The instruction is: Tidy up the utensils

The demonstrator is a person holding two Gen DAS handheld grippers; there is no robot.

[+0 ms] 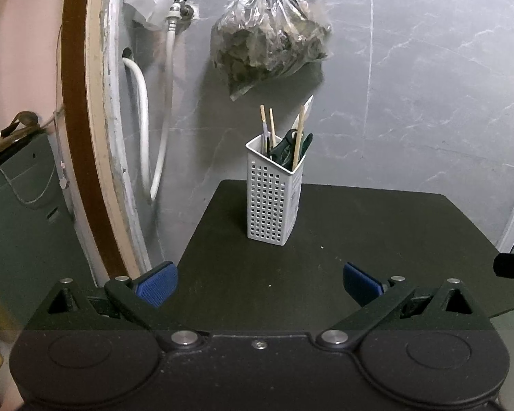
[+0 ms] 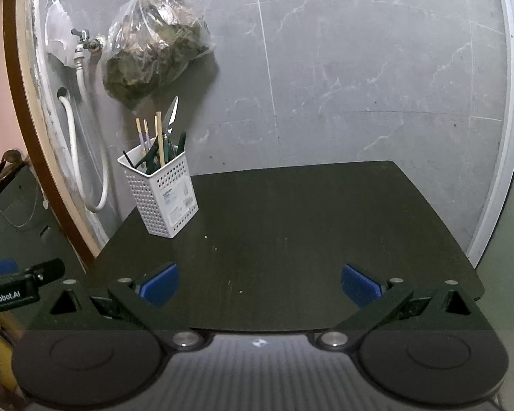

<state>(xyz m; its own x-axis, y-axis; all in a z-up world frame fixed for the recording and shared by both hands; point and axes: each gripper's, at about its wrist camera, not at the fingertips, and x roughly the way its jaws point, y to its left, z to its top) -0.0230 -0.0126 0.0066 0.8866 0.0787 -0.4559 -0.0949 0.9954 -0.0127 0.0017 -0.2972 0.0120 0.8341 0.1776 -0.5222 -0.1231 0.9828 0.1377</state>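
Against the grey marble wall point(image 1: 428, 85), a dark tabletop point(image 1: 359, 239), bare between both tongs and the holder. Above it, a plastic bag point(image 1: 270, 30) hanging; leftward, a white hose point(image 1: 142, 109). At the tabletop's far left edge, a white perforated holder point(image 1: 272, 198) upright, containing chopsticks point(image 1: 300, 137) and scissors point(image 2: 169, 126); left tongs point(image 1: 260, 284) and right tongs point(image 2: 259, 284) spread wide, empty.

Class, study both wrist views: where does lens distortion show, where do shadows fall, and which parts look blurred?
Left wrist view: the door frame bows strongly, fisheye curvature; the hanging bag casts a soft shadow on the wall; the far-left edge is smeared. Right wrist view: the white basket leans from distortion, and the dark table shows faint glare.
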